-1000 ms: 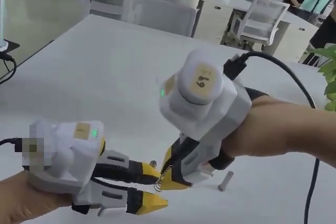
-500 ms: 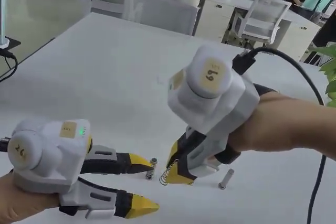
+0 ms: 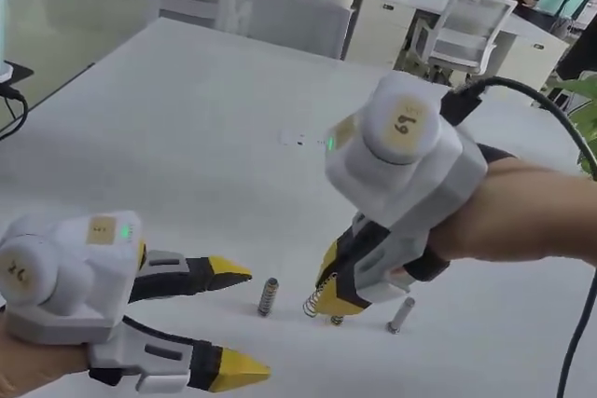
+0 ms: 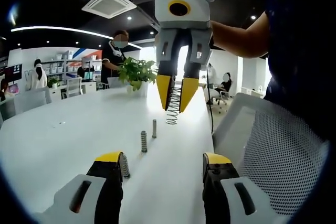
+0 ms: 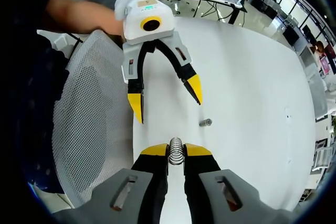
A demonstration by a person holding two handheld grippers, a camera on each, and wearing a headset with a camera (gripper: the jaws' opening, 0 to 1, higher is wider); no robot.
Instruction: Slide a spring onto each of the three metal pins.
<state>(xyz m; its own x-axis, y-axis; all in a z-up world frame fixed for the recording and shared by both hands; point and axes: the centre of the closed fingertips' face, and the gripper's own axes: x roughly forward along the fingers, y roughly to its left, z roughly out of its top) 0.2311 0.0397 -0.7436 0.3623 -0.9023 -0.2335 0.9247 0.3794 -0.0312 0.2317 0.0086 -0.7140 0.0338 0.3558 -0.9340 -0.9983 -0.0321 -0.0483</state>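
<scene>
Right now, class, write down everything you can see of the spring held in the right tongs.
The spring is a slim coil of bare silvery wire, steel by its look, with open, evenly spaced turns and no visible kinks. The yellow tips of the right tongs pinch its upper part from both sides, and nothing else touches it. Its lower end juts free past the tips, roughly in line with them, and seems to hang just above the white table.

Your right gripper (image 3: 334, 303) hides the top of the spring (image 3: 311, 305) and most of the pin (image 3: 337, 321) beneath it; your left hand (image 3: 33, 375) is cut off at the bottom edge.
</scene>
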